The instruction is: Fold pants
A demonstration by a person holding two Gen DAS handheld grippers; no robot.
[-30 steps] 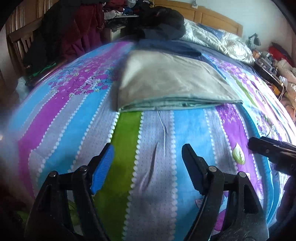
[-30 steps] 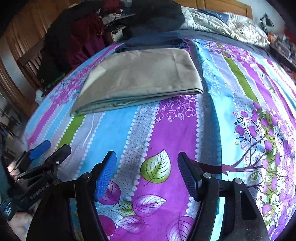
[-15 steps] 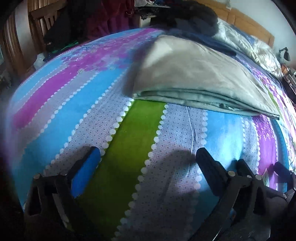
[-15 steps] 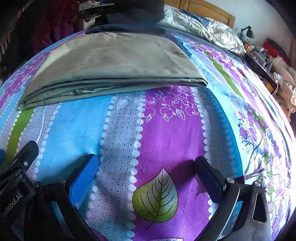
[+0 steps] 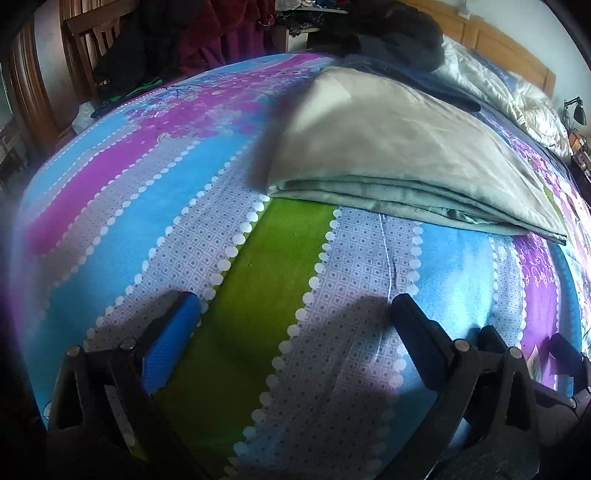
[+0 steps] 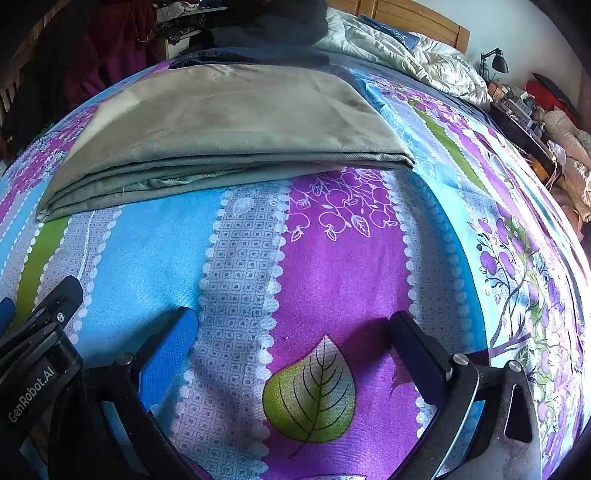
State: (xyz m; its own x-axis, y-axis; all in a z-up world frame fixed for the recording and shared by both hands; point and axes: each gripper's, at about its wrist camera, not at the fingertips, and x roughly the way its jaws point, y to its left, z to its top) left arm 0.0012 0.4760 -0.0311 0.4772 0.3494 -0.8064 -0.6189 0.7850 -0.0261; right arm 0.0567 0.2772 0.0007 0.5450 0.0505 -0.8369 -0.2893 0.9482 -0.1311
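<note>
The grey-green pants [image 5: 391, 147] [image 6: 229, 122] lie folded into a flat stack of layers on the striped floral bedspread [image 5: 155, 192] [image 6: 332, 266]. In the left wrist view my left gripper [image 5: 291, 314] hovers low over the green stripe, short of the stack's near edge, jaws wide open with nothing between them. In the right wrist view my right gripper [image 6: 291, 328] stands open above the purple stripe with the leaf print, also short of the pants. The left gripper's black finger [image 6: 62, 295] shows at the lower left of the right wrist view.
A dark pile of clothes [image 5: 399, 33] and a white quilt [image 6: 413, 55] lie beyond the pants near the wooden headboard [image 6: 417, 26]. A wooden chair with hanging clothes [image 5: 122, 55] stands at the left. A cluttered bedside surface with a lamp [image 6: 495, 62] is at the right.
Both grippers have dropped lower and moved forward toward the near edge of the folded pants, and their jaws now stand wider apart. The pants have not moved.
</note>
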